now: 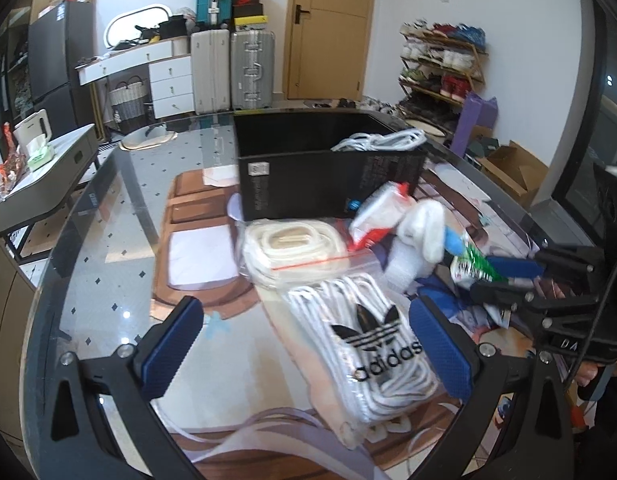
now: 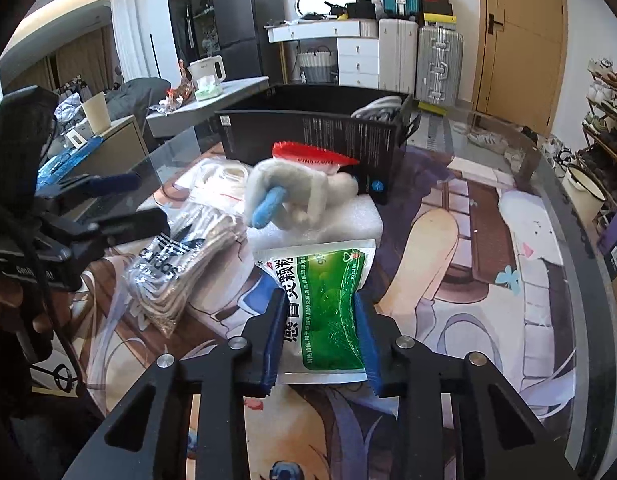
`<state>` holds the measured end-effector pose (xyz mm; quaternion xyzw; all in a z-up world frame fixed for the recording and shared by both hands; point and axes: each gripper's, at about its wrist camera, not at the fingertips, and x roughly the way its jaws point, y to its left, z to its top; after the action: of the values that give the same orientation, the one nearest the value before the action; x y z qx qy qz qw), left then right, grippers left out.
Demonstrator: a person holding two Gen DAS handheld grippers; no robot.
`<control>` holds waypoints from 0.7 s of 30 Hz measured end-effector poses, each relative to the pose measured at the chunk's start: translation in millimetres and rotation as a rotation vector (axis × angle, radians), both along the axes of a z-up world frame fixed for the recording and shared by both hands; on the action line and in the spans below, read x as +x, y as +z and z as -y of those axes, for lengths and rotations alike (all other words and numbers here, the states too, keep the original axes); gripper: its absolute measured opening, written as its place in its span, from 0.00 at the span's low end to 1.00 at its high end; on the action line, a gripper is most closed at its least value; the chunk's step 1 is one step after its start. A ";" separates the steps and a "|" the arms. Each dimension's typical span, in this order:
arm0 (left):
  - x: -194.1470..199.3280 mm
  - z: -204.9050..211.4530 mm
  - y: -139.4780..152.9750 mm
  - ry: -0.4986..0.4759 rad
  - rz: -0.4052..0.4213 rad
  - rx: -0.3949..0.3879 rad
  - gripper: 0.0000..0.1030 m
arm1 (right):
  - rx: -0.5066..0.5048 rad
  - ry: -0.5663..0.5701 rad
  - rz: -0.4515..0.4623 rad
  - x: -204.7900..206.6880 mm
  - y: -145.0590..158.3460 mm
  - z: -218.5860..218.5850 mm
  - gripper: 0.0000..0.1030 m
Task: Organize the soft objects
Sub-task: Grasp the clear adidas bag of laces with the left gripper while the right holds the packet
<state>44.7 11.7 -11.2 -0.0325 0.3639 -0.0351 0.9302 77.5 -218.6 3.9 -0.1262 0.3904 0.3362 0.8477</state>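
The right tool is clamped on the green sachet, just above the surface. The left tool stands open over the Adidas lace bag. The sachet should be carried level toward the black box at twelve o'clock, clearing the plush toy.

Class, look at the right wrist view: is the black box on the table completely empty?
No: a bundle of white cords shows above the rim at the right end of the black box.
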 end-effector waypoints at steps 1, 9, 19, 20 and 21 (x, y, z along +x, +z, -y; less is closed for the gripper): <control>1.3 3.9 -0.9 -0.011 -0.010 0.009 1.00 | 0.010 0.000 0.009 -1.1 2.1 2.3 0.33; 6.3 26.2 -8.8 -0.081 -0.084 0.074 1.00 | 0.049 -0.010 0.045 -4.2 15.0 8.7 0.33; 11.6 28.3 -14.1 -0.124 -0.141 0.052 0.70 | 0.057 -0.007 0.057 -4.6 17.5 9.4 0.33; 11.8 27.3 -14.6 -0.128 -0.145 0.047 0.62 | 0.058 -0.006 0.059 -4.5 17.8 9.3 0.33; 10.8 26.7 -14.6 -0.132 -0.146 0.042 0.59 | 0.060 -0.006 0.061 -5.0 18.0 9.6 0.33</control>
<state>55.5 -14.9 -25.8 0.0087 0.4330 -0.0859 0.8973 72.5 -228.1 21.9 -0.1100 0.3544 0.3409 0.8638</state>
